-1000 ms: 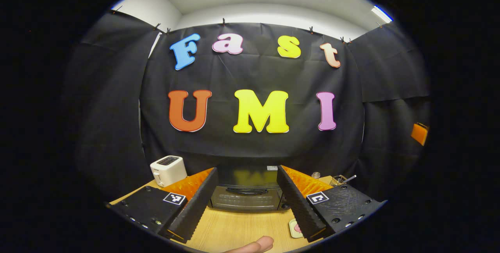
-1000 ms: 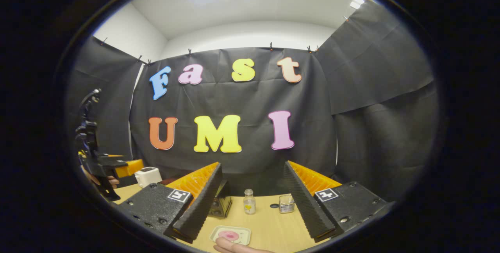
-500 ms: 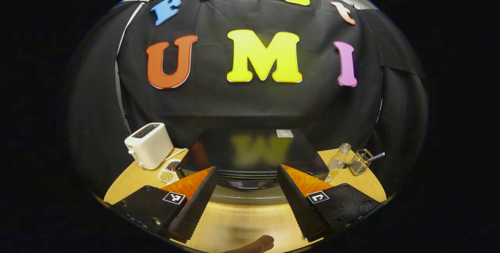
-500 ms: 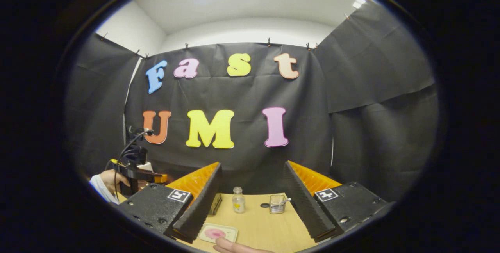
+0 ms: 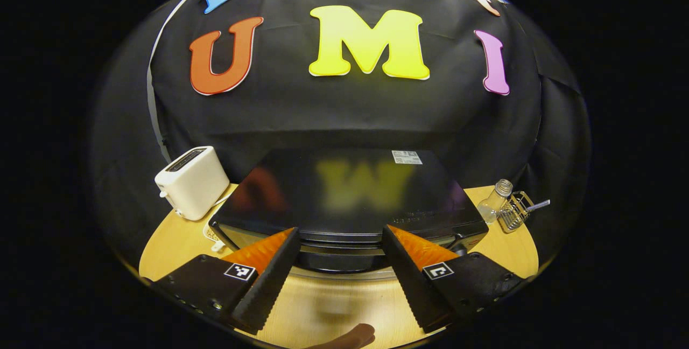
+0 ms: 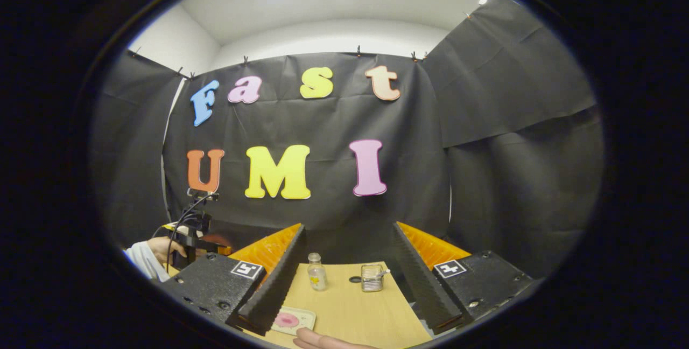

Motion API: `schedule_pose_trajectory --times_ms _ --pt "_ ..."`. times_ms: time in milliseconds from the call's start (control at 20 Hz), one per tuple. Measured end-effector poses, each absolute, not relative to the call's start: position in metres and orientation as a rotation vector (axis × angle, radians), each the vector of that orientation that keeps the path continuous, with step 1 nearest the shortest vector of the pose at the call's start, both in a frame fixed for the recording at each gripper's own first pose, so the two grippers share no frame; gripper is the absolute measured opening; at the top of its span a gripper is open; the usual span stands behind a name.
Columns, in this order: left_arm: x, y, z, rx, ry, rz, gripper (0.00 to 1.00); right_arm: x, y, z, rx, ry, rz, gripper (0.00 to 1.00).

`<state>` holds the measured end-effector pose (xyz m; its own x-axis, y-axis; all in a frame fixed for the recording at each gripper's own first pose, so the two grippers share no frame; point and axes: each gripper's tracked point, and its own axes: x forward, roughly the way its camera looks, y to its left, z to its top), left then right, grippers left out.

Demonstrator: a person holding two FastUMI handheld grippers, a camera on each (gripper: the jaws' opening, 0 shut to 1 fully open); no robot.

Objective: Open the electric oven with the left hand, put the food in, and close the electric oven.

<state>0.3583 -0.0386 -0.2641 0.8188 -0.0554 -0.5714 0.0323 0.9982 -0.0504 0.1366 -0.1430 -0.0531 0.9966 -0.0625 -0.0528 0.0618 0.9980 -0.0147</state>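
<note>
A black electric oven (image 5: 344, 193) sits in the middle of the wooden table (image 5: 334, 306), seen from above and in front. Its dark door handle (image 5: 339, 258) runs across the front edge. My left gripper (image 5: 339, 230) is open and hovers just before that front edge, with the handle in the gap between its fingers and nothing gripped. A fingertip (image 5: 352, 333) shows at the bottom. My right gripper (image 6: 349, 227) is open and empty above the table (image 6: 355, 306). The food, a pink piece on a small pale tray (image 6: 290, 320), lies near its left finger.
A white toaster (image 5: 191, 182) stands left of the oven, with a small dish (image 5: 212, 233) beside it. A clear bottle (image 5: 494, 201) and a wire holder (image 5: 514, 211) stand to the right. A hand (image 6: 159, 246) holds the other gripper (image 6: 188, 230) at far left.
The left gripper has moved forward and tipped down onto the oven, which now looms much larger. The right gripper has turned slightly, so the tray slid left in its view.
</note>
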Motion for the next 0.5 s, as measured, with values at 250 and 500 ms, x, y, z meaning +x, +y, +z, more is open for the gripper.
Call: schedule_pose_trajectory --times_ms 250,500 --pt "0.344 -0.038 -0.264 -0.043 0.612 -0.065 0.97 0.134 -0.138 -0.050 -0.016 0.044 -0.060 0.96" --pt "0.315 -0.036 -0.268 -0.070 0.607 -0.089 0.97 0.129 -0.124 -0.053 -0.025 0.049 -0.046 1.00"
